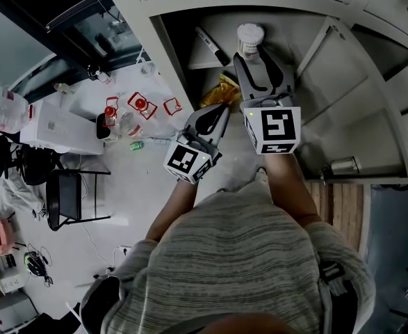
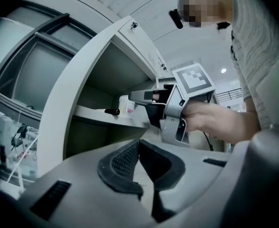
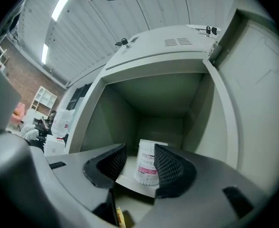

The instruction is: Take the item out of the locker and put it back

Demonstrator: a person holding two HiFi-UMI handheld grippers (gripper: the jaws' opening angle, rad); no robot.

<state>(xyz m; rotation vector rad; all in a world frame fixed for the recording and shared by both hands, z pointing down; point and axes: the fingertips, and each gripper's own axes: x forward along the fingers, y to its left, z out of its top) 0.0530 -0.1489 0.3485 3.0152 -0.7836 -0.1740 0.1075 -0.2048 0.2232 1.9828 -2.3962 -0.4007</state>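
A white bottle (image 1: pixel 250 37) with a pink label stands upright on the upper shelf (image 1: pixel 202 62) of the open locker. My right gripper (image 1: pixel 259 61) reaches to the shelf edge just in front of it. In the right gripper view the bottle (image 3: pixel 148 163) stands just beyond the jaws, which are apart and not pressing on it; my right gripper (image 3: pixel 140 151) is open. My left gripper (image 1: pixel 221 110) hangs lower, in front of the locker, with nothing in it. Its pads meet at the tips in the left gripper view, so the left gripper (image 2: pixel 139 144) is shut.
A black marker (image 1: pixel 212 45) lies on the same shelf, left of the bottle. A yellow item (image 1: pixel 226 89) sits on the shelf below. The locker door (image 1: pixel 370 96) stands open at the right. A table with red items (image 1: pixel 141 103) and a chair (image 1: pixel 71 197) are at the left.
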